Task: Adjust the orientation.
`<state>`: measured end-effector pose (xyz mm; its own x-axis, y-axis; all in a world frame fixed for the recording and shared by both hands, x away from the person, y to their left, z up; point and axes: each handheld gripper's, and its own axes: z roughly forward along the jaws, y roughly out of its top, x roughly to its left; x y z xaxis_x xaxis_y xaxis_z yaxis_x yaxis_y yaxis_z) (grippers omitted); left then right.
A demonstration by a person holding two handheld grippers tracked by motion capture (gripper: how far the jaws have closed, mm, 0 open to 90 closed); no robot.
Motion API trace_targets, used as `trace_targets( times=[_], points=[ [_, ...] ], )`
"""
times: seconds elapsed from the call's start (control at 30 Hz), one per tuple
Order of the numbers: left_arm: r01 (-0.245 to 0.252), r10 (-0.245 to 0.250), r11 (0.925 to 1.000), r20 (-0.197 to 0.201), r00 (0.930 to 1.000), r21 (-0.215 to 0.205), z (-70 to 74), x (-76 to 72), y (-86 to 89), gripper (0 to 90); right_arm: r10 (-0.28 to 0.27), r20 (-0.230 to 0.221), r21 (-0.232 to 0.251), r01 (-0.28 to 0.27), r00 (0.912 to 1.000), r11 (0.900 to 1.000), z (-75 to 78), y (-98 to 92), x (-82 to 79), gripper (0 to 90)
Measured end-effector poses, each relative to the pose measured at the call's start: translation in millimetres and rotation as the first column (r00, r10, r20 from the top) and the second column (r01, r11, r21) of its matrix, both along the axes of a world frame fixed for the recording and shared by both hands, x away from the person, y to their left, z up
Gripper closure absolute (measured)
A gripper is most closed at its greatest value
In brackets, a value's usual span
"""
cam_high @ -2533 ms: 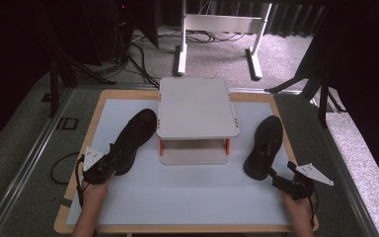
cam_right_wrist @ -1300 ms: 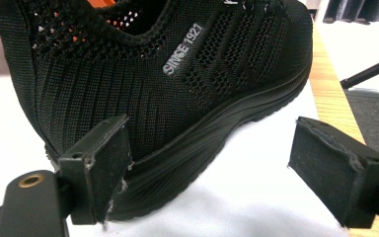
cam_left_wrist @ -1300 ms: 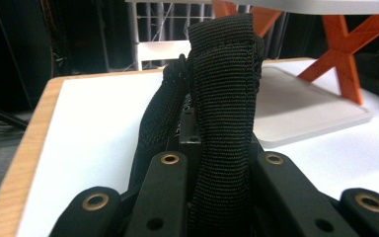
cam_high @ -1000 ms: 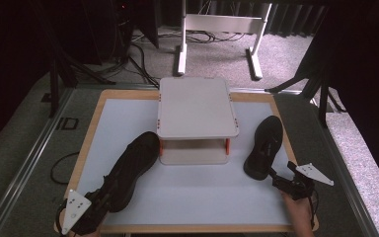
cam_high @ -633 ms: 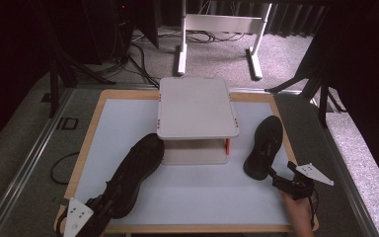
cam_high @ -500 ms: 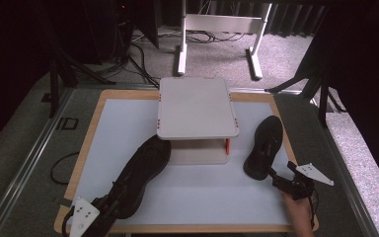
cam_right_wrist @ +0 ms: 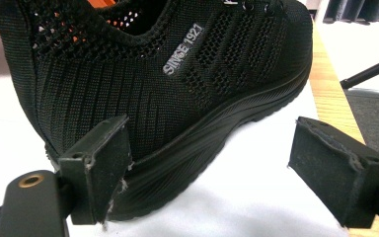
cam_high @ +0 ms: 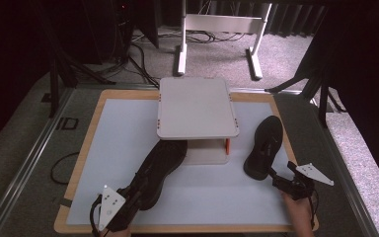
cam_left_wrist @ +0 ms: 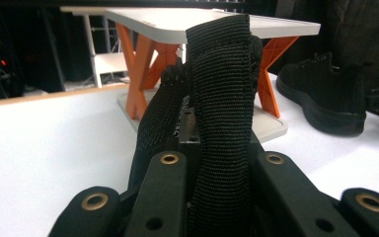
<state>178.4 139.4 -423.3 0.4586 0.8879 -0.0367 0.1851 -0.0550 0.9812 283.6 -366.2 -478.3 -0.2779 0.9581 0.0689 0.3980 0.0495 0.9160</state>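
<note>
2 black shoes lie on the white table (cam_high: 128,128), 1 on each side of a small white rack (cam_high: 197,106) with orange legs that stands at the table's middle.

The left gripper (cam_high: 128,205) sits near the table's front edge, and its jaws are clamped tight on the heel tab of the left shoe (cam_high: 158,170). In the left gripper view that woven black heel fabric (cam_left_wrist: 222,98) rises straight up between the 2 jaws. The left shoe lies at a slant, heel toward the front left corner, toe tucked at the foot of the rack, under its top shelf.

The right gripper (cam_high: 279,181) rests at the front right of the table with its jaws wide apart. In the right gripper view 1 pad sits just against the heel of the right shoe (cam_right_wrist: 177,84), while the other pad stands well clear over bare table. The right shoe (cam_high: 264,145) lies flat beside the rack, toe pointing away from the person, close to the table's wooden border.
</note>
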Motion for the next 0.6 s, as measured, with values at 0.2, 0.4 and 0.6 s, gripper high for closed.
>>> trace_targets(
  times=[0.2, 0.4, 0.6],
  points=[
    [-0.014, 0.014, 0.9999, 0.011, 0.9998, -0.005, -2.6, 15.0, -18.2, 81.0, 0.000, -0.001, 0.001, 0.000, 1.0000, 1.000, 0.0, -0.1, 0.0, 15.2],
    [-0.056, 0.056, 0.9984, 0.026, 0.9981, -0.008, -5.0, 29.6, -33.4, 81.0, 0.000, 0.001, 0.000, 0.000, 1.0000, 1.000, 0.0, 0.0, 0.0, 15.2],
    [-0.075, 0.075, 0.9970, -0.001, 0.9972, -0.017, -11.8, 39.0, -48.2, 81.0, 0.001, 0.001, 0.001, -0.001, 1.0000, 1.000, 0.0, -0.1, 0.0, 15.2]
  ],
)
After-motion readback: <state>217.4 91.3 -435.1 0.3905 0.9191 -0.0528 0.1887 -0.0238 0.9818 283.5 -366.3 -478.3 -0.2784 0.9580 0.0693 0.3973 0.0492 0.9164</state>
